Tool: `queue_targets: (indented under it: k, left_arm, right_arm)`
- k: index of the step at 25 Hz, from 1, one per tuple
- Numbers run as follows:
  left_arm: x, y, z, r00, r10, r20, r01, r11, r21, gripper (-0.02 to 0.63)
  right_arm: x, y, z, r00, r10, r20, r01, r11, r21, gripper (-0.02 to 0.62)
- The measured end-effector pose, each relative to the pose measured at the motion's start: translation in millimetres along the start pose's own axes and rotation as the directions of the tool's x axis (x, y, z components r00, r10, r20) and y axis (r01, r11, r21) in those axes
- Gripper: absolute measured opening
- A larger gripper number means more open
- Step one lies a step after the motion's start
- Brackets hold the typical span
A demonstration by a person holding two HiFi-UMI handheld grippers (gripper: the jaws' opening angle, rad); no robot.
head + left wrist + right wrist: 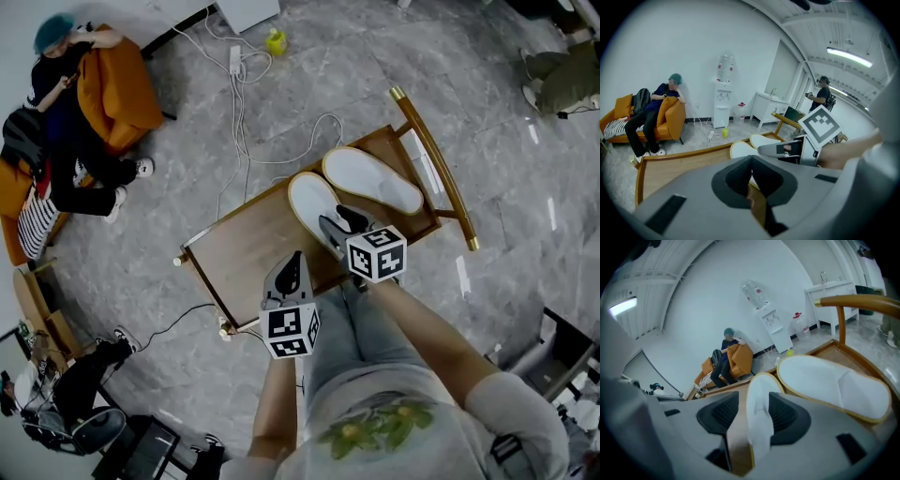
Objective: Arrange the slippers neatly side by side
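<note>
Currently, nearest the body: left tongs (292,262) clenched, nothing between them, hovering above bare wood at the near edge. Judged parked so as not to obstruct the working side.

Right tongs (339,220) released. They straddle the toe upper of the near white fabric slipper with tan sole edging (309,199); wood shows between one pad and the fabric, so no grip. Judged: the straddle is there to steer this slipper by its toe.

Far white slipper of the same make (370,178) lies just beside the near one. Heels are close and toes splayed apart, both soles down. Pair not parallel yet; the near toe would need swinging toward the far one.

Carrier: low brown wooden table with a raised rim (202,234), standing on the grey marbled floor (487,122). Contents: the two slippers only, both in its far half; the near half is bare.
</note>
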State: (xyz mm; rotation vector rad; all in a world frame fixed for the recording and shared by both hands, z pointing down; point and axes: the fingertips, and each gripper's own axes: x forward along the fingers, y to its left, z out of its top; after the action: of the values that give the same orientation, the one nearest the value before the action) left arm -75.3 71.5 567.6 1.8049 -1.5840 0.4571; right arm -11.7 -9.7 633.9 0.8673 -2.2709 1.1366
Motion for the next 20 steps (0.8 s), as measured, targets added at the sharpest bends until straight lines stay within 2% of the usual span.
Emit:
queue_targets:
  k: [4,9,15,20]
  left_arm:
    - [-0.4,0.7,7.7,1.0,0.002,0.018,-0.003,1.0,0.004,0.015]
    - [-0.9,2.1,9.9,1.0,0.002,0.023,-0.002,1.0,0.009,0.015]
    - [2.0,0.9,7.4,1.0,-0.005,0.018,0.005,1.0,-0.009,0.015]
    - [3.0,0.7,5.6,1.0,-0.008,0.012,0.008,1.0,-0.005,0.015]
  right_arm:
    - [-16.9,12.5,18.4,0.997,0.059,0.046,-0.052,0.989,-0.142,0.206]
    - [-36.3,21.9,28.7,0.992,0.106,0.068,-0.081,0.952,-0.296,0.218]
    - [-46.5,7.5,25.8,0.997,0.072,0.019,-0.056,0.891,-0.451,0.233]
    - [-51.4,-13.1,34.4,0.999,0.031,0.025,-0.014,0.872,-0.49,0.239]
